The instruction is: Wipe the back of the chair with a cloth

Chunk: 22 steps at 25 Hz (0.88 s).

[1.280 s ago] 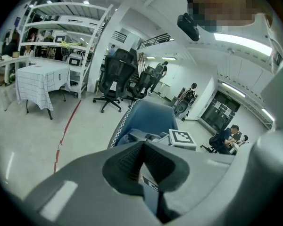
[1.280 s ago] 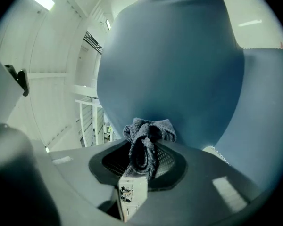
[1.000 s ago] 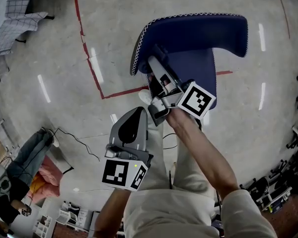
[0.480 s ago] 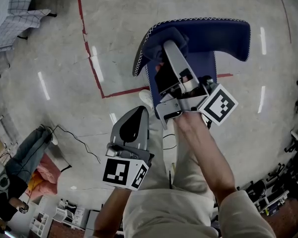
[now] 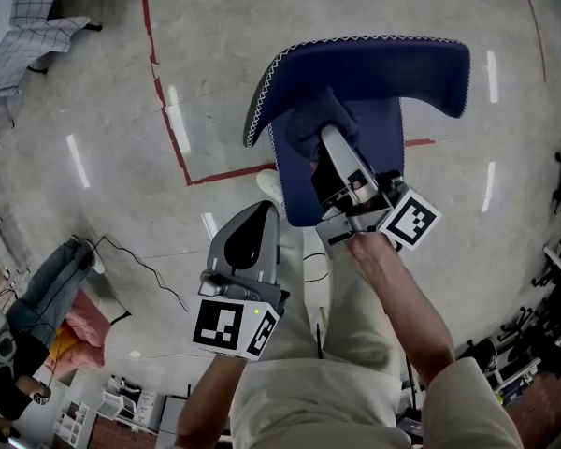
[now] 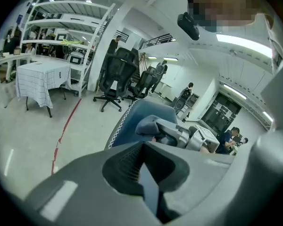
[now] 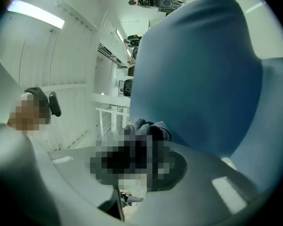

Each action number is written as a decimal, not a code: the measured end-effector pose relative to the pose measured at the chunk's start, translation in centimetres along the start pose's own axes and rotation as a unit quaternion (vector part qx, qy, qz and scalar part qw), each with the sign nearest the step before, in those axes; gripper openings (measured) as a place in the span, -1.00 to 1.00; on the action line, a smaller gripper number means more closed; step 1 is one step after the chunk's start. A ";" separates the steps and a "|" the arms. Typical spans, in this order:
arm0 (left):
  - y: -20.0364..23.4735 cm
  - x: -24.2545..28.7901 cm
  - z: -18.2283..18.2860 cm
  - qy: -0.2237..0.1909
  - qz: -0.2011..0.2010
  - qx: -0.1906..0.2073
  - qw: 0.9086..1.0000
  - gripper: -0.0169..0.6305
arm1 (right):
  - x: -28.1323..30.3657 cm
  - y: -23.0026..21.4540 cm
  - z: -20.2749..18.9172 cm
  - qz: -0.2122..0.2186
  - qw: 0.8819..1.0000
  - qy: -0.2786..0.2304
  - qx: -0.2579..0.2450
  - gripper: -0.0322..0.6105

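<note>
Chair: a blue chair (image 5: 374, 68) stands on the grey floor (image 5: 93, 82), seen from above. A white zigzag stitch runs along its edge.
Cloth: a dark blue cloth (image 5: 310, 124) is bunched up in a lump. It touches the chair just under the curved top edge, nearer the chair's left end.
Right gripper: the right gripper (image 5: 329, 143) reaches out over the chair. Its fingers are clenched on the cloth, and the lump sticks out past the tips. In the right gripper view the cloth sits right up against the big blue side of the chair.
Left gripper: the left gripper (image 5: 260, 215) is held low and close to the person's body, well apart from the cloth. It points toward the chair but does not touch it. Its fingers are pressed together with nothing between them.
Person: light trousers (image 5: 309, 382) and a bare right arm (image 5: 402, 297) show at the bottom of the head view.
Floor: a red line (image 5: 168, 110) runs down the floor and turns a corner toward the chair.
Room: the left gripper view shows black office chairs (image 6: 115, 76) and white shelves (image 6: 61, 27) far behind.
</note>
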<state>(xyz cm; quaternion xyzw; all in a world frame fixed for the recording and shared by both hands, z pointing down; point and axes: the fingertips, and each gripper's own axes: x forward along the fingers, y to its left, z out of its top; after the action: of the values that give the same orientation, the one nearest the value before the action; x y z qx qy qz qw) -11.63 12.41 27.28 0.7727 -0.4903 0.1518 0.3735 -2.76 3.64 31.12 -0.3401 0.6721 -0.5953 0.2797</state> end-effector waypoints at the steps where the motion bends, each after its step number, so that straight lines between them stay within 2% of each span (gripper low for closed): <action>1: 0.0 0.2 -0.3 0.003 0.000 -0.002 1.000 -0.95 | -0.6 -1.1 -0.2 -0.013 1.000 0.004 0.000 -0.57; 4: 0.1 0.7 -0.9 0.008 0.002 -0.006 1.000 -0.95 | -2.1 -4.7 -0.4 -0.054 0.999 0.000 0.003 -0.57; 9: 1.1 1.2 -1.5 0.009 0.011 -0.010 1.000 -0.95 | -2.8 -10.4 -1.4 -0.105 0.993 -0.021 0.040 -0.58; 16: 1.1 2.1 -2.9 0.020 0.007 -0.018 1.000 -0.95 | -3.4 -20.5 -3.7 -0.195 0.978 -0.034 0.057 -0.58; 19: 1.3 2.8 -3.7 0.029 0.006 -0.010 1.000 -0.95 | -3.1 -23.5 -4.0 -0.219 0.972 -0.047 0.070 -0.58; 22: 2.1 3.5 -4.3 0.034 0.012 -0.018 0.999 -0.95 | -2.4 -25.6 -4.1 -0.229 0.969 -0.051 0.073 -0.58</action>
<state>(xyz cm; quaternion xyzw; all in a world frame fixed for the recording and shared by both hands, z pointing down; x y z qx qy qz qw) -11.25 12.73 33.23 0.7541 -0.4897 0.1734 0.4019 -1.37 6.50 56.95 -0.4940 0.5159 -0.6726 0.1934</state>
